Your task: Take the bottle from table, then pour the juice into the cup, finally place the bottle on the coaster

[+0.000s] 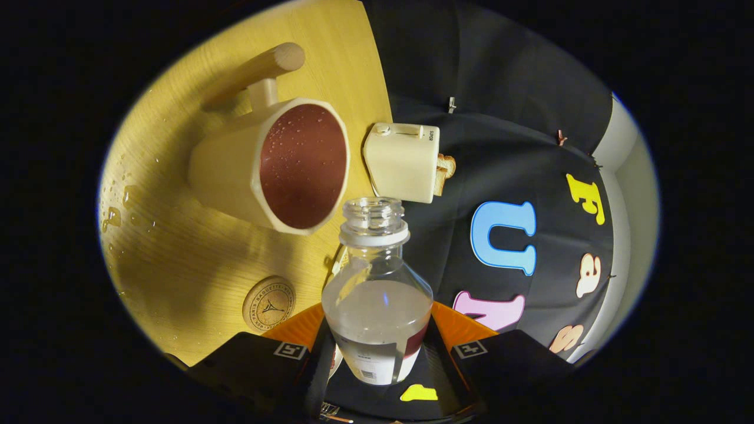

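Observation:
A clear, uncapped plastic bottle (376, 294) sits between my fingers, and my gripper (377, 353) is shut on its body. The whole scene appears rolled sideways, so the bottle is tipped over. A small remainder of dark red juice lies along the bottle's lower side by the label. Just past the bottle's mouth stands a cream cup (277, 168) with a wooden handle, and dark red juice fills its inside. A round cork coaster (268, 304) lies on the wooden table (177, 259) close to one finger, with nothing on it.
A cream toaster (403, 162) with bread in its slot stands at the table's edge beyond the bottle mouth, next to the cup. Several droplets (115, 209) lie on the table past the cup. The booth's black cloth wall hangs behind the table edge.

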Available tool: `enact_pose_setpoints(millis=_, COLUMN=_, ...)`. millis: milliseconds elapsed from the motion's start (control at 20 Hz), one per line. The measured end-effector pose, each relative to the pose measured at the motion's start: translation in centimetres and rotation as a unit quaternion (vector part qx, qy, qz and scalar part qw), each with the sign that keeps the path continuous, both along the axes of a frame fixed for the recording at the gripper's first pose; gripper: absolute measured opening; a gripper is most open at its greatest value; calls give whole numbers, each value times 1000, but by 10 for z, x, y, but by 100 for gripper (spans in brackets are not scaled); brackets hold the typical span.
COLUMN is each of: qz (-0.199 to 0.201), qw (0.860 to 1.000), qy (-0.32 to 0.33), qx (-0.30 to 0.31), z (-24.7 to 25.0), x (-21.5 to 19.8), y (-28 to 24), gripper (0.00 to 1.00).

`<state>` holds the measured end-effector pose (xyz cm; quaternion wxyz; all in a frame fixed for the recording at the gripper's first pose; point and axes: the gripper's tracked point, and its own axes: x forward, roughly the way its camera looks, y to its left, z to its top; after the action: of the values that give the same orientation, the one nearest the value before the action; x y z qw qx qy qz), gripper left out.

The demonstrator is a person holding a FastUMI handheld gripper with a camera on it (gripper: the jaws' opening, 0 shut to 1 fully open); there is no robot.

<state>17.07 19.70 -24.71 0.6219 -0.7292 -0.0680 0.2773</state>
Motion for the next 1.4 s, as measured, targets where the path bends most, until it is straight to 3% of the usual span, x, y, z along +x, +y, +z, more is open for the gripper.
enact_pose_setpoints(millis=1400, qz=67, qw=991, qy=-52, qx=-103, z=7, x=1, y=14, gripper=74)
